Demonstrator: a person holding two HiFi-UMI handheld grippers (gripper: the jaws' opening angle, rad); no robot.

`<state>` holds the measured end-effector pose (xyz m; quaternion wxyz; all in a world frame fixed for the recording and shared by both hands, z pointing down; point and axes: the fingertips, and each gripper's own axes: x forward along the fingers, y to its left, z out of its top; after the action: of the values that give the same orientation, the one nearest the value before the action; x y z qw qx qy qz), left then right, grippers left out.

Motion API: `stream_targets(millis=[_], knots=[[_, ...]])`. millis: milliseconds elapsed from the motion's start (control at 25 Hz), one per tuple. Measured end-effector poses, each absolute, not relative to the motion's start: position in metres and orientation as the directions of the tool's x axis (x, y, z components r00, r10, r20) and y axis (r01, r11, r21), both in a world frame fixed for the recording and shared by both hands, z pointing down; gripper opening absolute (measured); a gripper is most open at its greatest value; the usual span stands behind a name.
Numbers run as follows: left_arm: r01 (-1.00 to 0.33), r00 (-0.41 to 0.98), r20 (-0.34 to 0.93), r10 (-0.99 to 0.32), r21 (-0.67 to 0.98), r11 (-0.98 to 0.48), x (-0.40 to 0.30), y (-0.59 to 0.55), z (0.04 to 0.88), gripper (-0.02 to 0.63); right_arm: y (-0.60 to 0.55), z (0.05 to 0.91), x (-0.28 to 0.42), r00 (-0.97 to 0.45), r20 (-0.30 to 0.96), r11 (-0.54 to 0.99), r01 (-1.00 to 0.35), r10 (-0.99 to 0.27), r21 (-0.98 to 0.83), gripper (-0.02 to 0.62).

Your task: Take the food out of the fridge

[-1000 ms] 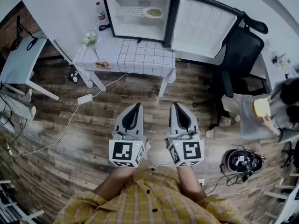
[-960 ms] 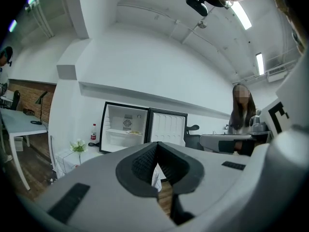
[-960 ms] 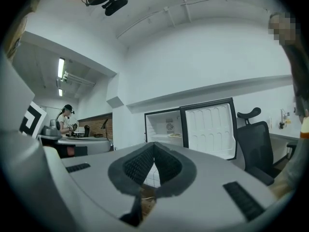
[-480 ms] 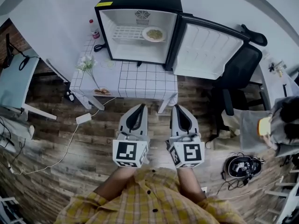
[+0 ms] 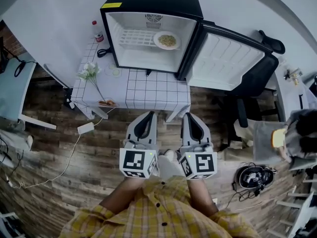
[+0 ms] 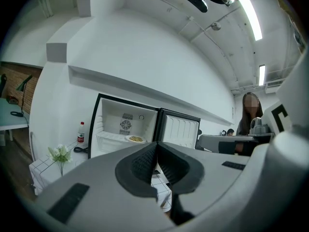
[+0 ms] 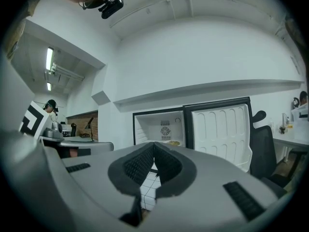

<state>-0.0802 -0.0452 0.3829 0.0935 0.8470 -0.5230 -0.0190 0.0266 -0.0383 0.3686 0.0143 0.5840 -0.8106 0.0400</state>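
Observation:
A small black fridge (image 5: 148,4) stands on a white checked table (image 5: 148,90) with its door (image 5: 225,58) swung open to the right. On its wire shelf sits a white plate of yellowish food (image 5: 167,40), also seen as the plate (image 6: 135,139) and the plate (image 7: 173,143). My left gripper (image 5: 147,117) and right gripper (image 5: 189,117) are held side by side above the wooden floor, short of the table, both pointing at the fridge. Both are shut with nothing between the pads, as with the left gripper (image 6: 156,145) and the right gripper (image 7: 154,146).
On the table left of the fridge stand a bottle (image 5: 94,28), white flowers (image 5: 89,72) and a small dish (image 5: 107,102). A black office chair (image 5: 257,76) stands right of the door. A seated person (image 5: 297,138) is at the far right. Cables (image 5: 59,165) lie on the floor.
The fridge and table have come nearer and lower in the head view as both grippers moved together toward them. Both grippers stayed shut.

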Motion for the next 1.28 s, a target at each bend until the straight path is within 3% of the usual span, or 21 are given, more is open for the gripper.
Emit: stream_targets(millis=[1280], knots=[[-0.916, 0.376, 0.119, -0.919, 0.196, -0.350, -0.038, -0.236, 0.395, 0.008, -0.215, 0.379, 0.066, -0.401, 0.054, 0.395, -0.914, -0.914, -0.094, 0.008]])
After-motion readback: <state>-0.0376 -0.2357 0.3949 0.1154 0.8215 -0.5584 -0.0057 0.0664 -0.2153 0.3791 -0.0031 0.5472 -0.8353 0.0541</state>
